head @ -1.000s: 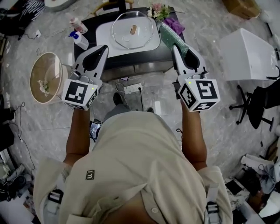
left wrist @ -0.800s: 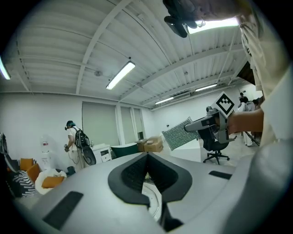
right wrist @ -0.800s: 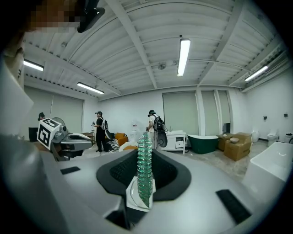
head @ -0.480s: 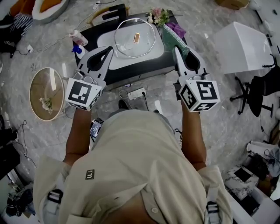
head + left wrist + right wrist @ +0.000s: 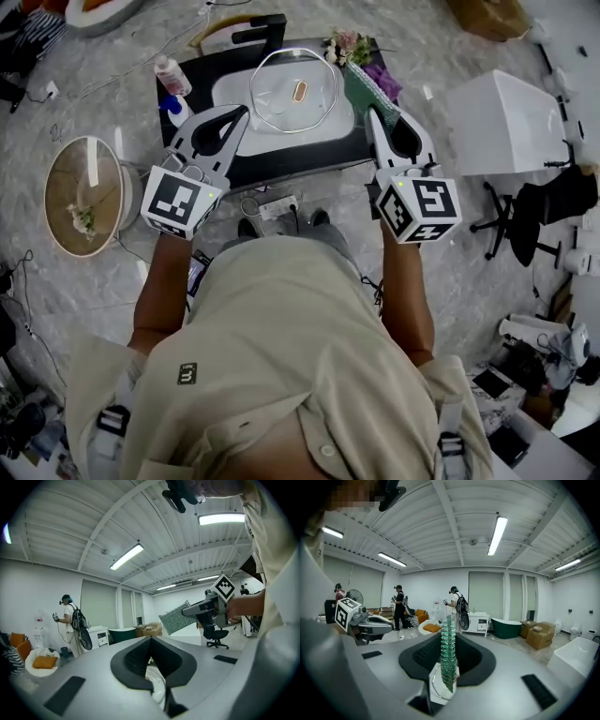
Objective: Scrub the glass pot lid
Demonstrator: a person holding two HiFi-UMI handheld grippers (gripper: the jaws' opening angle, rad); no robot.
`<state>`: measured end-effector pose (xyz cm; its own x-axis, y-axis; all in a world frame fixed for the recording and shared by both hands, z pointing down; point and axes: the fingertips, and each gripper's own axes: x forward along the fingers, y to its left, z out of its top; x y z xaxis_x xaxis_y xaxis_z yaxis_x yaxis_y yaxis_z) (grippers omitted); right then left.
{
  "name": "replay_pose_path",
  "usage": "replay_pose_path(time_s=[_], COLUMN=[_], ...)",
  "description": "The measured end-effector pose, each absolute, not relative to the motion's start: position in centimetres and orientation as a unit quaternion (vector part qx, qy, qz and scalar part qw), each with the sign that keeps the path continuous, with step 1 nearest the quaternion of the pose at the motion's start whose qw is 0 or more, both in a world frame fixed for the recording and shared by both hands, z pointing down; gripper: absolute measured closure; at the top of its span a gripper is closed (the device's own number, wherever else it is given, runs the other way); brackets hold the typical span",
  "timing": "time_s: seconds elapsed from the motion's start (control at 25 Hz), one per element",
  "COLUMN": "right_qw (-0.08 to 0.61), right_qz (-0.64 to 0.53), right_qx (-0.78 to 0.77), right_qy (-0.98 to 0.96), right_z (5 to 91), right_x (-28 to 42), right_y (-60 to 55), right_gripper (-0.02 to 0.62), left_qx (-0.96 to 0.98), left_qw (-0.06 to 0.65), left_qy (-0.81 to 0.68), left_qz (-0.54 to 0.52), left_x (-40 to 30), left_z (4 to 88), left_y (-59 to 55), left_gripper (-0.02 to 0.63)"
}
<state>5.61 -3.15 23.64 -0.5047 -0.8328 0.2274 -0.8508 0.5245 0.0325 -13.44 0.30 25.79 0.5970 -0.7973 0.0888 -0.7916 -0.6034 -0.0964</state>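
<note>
Evidently the scrubbing has not yet begun, though the tool for it is in hand. The right gripper (image 5: 371, 112) is clamped on a green mesh scrubbing pad (image 5: 448, 660), which stands edge-on between its jaws and reaches past their tips. In the head view that pad hangs over the right part of the black tabletop (image 5: 199, 58), beside the lid but apart from it. The left gripper (image 5: 151, 640) has its jaws together with nothing between them, and it hovers at the tabletop's near-left edge, gripping nothing.

The round clear glass pot lid (image 5: 281, 66) lies flat, knob up, in a white shallow basin (image 5: 223, 94) at the middle of the tabletop, toward its far edge. It has a thin metal rim and a small amber oblong knob (image 5: 300, 91) at its centre. The glass looks transparent, with the white basin showing through. Whether it carries grease, soap or water is too small to tell.

By my judgement all of the work remains: steadying the lid, bringing the pad onto the glass, and rubbing it over.
</note>
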Motion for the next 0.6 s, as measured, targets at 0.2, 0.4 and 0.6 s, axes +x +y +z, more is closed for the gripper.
replay_pose_path(time_s=[0.2,0.4,0.6], right_qw=[0.119,0.126,0.145], right_qz=[0.039,0.037,0.043], right_qx=[0.457,0.403,0.365], right_qy=[-0.881,-0.906,-0.918], right_z=[24.7,25.8,27.3], right_x=[5.2,4.4,4.7], right_y=[-7.1,-11.3,-16.1], right_gripper=[0.505,0.505,0.505], left_qx=[-0.871,-0.835,-0.811], left_qw=[0.011,0.002,-0.008], left_qy=[0.486,0.544,0.576], left_qz=[-0.070,-0.086,-0.098], left_x=[-14.4,-14.8,-13.7], left_z=[27.0,26.8,27.0], left_y=[-1.1,-2.7,-4.9], left_gripper=[0.591,0.591,0.591])
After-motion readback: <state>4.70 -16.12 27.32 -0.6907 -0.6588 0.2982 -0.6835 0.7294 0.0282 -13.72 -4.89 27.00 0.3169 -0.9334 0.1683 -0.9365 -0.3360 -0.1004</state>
